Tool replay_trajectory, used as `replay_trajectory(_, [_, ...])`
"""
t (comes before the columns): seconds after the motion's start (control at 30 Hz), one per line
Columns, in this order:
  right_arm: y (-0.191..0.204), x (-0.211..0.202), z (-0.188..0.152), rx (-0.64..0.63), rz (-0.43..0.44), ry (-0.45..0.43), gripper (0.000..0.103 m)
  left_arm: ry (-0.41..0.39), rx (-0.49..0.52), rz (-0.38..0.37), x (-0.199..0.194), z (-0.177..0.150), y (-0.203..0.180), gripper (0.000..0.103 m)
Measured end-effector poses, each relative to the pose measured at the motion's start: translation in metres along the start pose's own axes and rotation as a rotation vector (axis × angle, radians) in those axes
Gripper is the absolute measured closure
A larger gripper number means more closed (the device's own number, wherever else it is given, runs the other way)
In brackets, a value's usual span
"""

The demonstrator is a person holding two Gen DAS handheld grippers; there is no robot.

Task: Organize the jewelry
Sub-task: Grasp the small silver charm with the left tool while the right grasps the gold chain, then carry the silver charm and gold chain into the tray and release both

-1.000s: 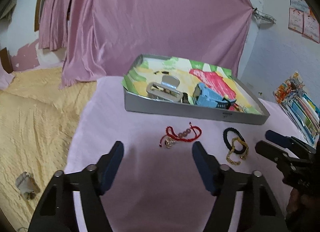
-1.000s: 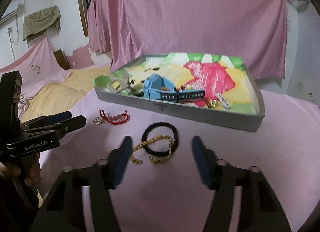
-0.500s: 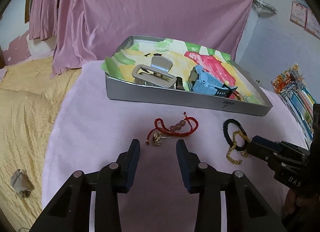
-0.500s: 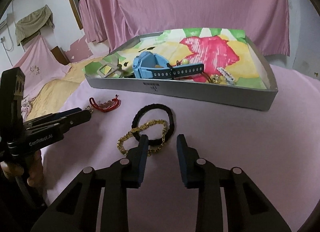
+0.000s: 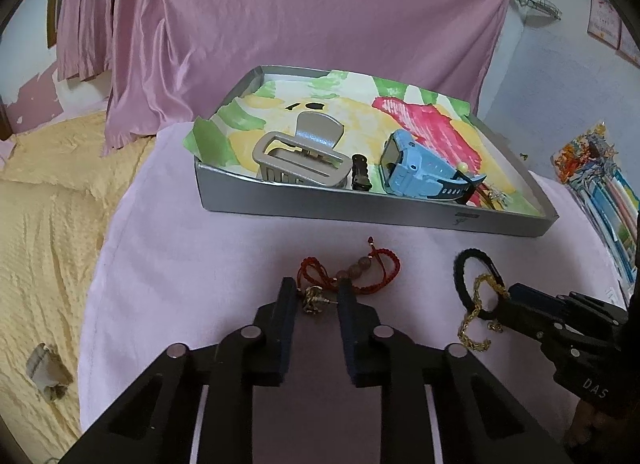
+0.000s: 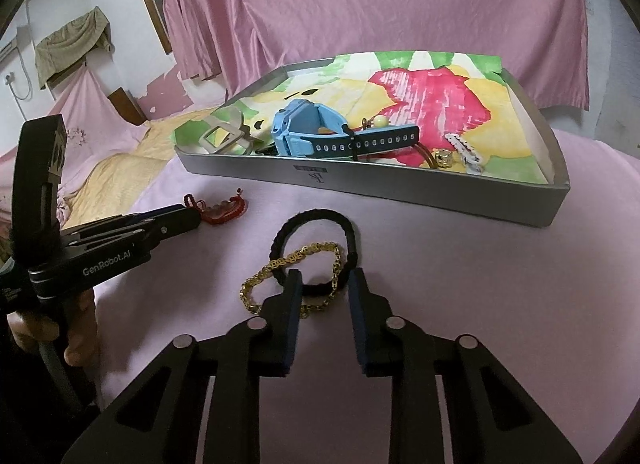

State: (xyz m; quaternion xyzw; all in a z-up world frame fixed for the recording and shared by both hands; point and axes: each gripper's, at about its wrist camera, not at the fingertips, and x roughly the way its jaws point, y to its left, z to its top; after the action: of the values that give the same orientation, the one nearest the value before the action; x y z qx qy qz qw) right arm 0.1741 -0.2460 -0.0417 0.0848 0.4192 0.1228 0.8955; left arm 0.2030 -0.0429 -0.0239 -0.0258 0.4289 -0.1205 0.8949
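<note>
A red cord bracelet (image 5: 352,270) with a small gold charm (image 5: 314,299) lies on the pink table. My left gripper (image 5: 316,288) is low over it, partly open, with the charm between its fingertips. A black hair tie (image 6: 316,240) and a gold chain (image 6: 298,278) lie tangled to the right. My right gripper (image 6: 325,278) is partly open around the near edge of the hair tie and chain. A silver tray (image 5: 372,214) behind holds a blue watch (image 5: 420,170), a grey hair claw (image 5: 300,156) and small pieces.
The tray has a colourful paper lining (image 6: 424,92). A yellow bedspread (image 5: 44,224) lies to the left of the table. Pink curtains (image 5: 300,16) hang behind. A colourful packet (image 5: 600,180) lies at the table's right edge.
Both grippers have narrowed from wide open and moved forward and down. The left now straddles the gold charm, the right straddles the hair tie and chain.
</note>
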Motion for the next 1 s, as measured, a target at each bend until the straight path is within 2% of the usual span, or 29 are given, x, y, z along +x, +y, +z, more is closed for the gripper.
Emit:
replay_trajectory(0.2, [-0.003, -0.001, -0.002, 0.012, 0.015, -0.002, 0.098, 0.0, 0.003, -0.002, -0.001, -0.001, -0.002, 0.089])
replay_trajectory(0.43, [-0.004, -0.005, -0.007, 0.028, 0.044, -0.024, 0.1, -0.008, 0.006, -0.029, -0.009, -0.008, -0.007, 0.089])
replay_trajectory(0.67, [-0.003, -0.022, -0.004, 0.015, 0.043, -0.086, 0.1, -0.018, 0.023, -0.083, -0.017, -0.02, -0.019, 0.089])
replay_trajectory(1.0, [0.002, -0.048, 0.008, -0.025, 0.046, -0.19, 0.1, -0.105, 0.057, -0.131, -0.042, -0.022, -0.031, 0.089])
